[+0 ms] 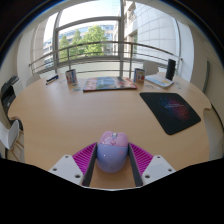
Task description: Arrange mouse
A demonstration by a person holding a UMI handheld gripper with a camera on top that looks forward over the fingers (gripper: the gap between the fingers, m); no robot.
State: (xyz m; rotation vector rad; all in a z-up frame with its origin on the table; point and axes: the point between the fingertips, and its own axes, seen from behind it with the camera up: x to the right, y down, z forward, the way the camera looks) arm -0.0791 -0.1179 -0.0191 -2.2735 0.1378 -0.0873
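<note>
A lavender computer mouse [112,148] sits between my gripper's [112,156] two fingers, whose magenta pads [84,158] press against its left and right sides. The gripper is shut on the mouse, just over the near edge of the round wooden table [70,115]. A black mouse pad [170,110] lies on the table ahead and to the right of the fingers, apart from the mouse.
A dark flat book or mat [108,84] lies at the far middle of the table. Two small cups [71,75] [138,74] stand either side of it. A white device [158,78] is at the far right. A chair [8,100] stands at the left. Windows lie beyond.
</note>
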